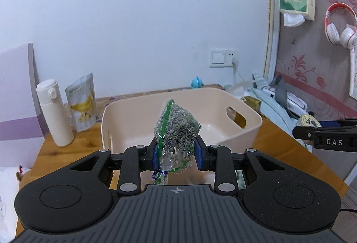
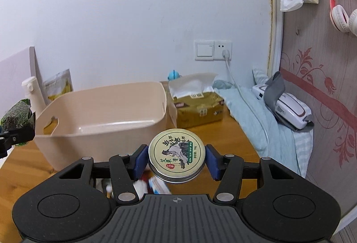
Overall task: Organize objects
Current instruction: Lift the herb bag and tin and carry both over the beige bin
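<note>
My left gripper [image 1: 177,157] is shut on a clear plastic bag of grey-green dried bits [image 1: 177,131] and holds it up in front of the near wall of an empty beige plastic bin [image 1: 247,109]. My right gripper [image 2: 176,162] is shut on a round cream tin with a printed lid [image 2: 176,152], held above the wooden table to the right of the bin [image 2: 111,124]. The right gripper with the tin [image 1: 309,120] shows at the right edge of the left wrist view. The bag [image 2: 15,115] shows at the left edge of the right wrist view.
A white flask [image 1: 54,112] and a banana snack pouch [image 1: 82,102] stand left of the bin. A tissue pack [image 2: 198,109] sits behind the bin's right side. A light blue cloth [image 2: 256,118] and a white device [image 2: 287,109] lie at the right. Small items [image 2: 154,186] lie under the right gripper.
</note>
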`<state>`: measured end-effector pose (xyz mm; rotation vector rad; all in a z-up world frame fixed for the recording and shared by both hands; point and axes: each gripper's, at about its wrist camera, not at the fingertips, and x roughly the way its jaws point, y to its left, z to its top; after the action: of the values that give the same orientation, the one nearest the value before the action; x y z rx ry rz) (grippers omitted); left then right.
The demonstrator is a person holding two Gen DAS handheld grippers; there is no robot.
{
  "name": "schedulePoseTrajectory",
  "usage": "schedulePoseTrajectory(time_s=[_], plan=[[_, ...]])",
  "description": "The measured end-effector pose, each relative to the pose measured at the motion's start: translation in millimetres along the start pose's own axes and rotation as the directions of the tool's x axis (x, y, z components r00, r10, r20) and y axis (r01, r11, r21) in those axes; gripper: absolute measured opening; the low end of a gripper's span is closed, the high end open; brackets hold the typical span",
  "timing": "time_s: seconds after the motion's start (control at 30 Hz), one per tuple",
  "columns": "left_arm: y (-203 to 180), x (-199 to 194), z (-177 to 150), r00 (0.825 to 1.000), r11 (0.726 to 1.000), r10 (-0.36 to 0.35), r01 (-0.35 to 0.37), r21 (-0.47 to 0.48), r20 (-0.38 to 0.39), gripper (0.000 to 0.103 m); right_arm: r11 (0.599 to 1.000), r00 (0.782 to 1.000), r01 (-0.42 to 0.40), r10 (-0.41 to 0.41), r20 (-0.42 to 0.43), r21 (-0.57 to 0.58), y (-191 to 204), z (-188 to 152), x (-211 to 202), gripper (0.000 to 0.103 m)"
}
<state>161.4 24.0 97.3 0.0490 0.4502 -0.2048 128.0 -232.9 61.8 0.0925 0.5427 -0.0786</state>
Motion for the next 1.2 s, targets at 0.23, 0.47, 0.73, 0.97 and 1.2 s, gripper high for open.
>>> schedulePoseTrajectory(time_s=[0.23, 0.47, 0.73, 0.97, 1.2], plan=[[6.6, 28.7, 17.3, 1.000, 1.000, -0.008, 0.008, -0.012, -0.007, 0.031, 1.000, 1.000, 0.002, -0.002, 0.026, 0.006, 3.3, 20.0, 16.7, 0.052], [9.9, 54.2, 31.3, 1.000, 1.000, -0.008, 0.008, -0.002, -0.008, 0.031, 1.000, 0.999, -0.006, 0.005, 0.037, 0.011, 10.2, 36.4, 37.2, 0.052], [12.9, 87.6, 40.7, 0.998, 1.000, -0.013, 0.013, 0.009, -0.053, 0.031, 0.999, 0.999, -0.032, 0.032, 0.035, -0.011, 22.9, 53.0, 60.1, 0.052], [10.3, 119.4, 39.5, 0.992, 1.000, -0.014, 0.017, 0.026, -0.123, 0.031, 0.998, 0.999, -0.042, 0.042, 0.010, -0.052, 35.5, 64.6, 84.5, 0.052], [14.2, 149.5, 31.8, 0.977, 1.000, -0.010, 0.015, 0.019, -0.214, 0.031, 0.993, 0.998, -0.050, 0.047, -0.033, -0.104, 54.9, 70.7, 107.9, 0.052]])
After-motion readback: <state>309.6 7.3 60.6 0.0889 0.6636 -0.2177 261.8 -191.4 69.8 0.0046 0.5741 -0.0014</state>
